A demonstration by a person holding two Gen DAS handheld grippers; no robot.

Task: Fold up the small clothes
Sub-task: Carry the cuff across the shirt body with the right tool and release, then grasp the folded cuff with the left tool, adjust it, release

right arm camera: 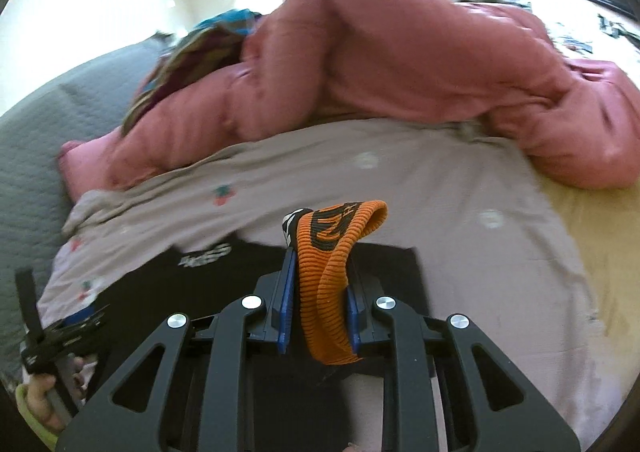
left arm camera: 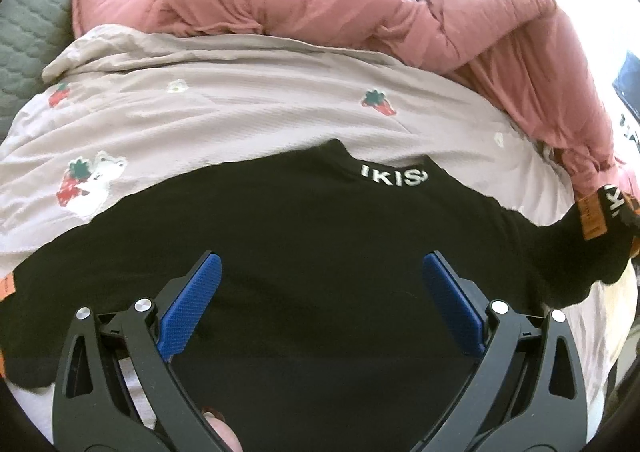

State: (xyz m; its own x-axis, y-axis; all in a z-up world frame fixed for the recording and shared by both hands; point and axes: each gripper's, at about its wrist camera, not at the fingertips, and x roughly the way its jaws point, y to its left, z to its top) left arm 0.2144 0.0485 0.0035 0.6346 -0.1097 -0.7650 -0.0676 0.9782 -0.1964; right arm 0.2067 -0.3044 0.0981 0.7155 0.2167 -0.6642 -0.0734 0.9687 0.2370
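Observation:
A small black sweater [left arm camera: 304, 236] with white letters at its collar lies flat on a beige strawberry-print cloth [left arm camera: 224, 108]. My left gripper [left arm camera: 320, 272] hovers over the sweater's body, jaws wide open and empty. My right gripper [right arm camera: 320, 256] is shut on the sweater's orange ribbed cuff [right arm camera: 336, 248] and holds the sleeve end up above the black body [right arm camera: 240, 272]. That sleeve shows in the left wrist view at the far right [left arm camera: 592, 228]. The left gripper also shows at the lower left of the right wrist view [right arm camera: 60, 336].
A bulky pink quilt [left arm camera: 360, 8] lies heaped behind the beige cloth, with striped multicoloured fabric [right arm camera: 192, 52] beyond it. A grey quilted mattress cover [left arm camera: 28, 32] spreads on the left. A yellowish sheet [right arm camera: 600, 236] shows on the right.

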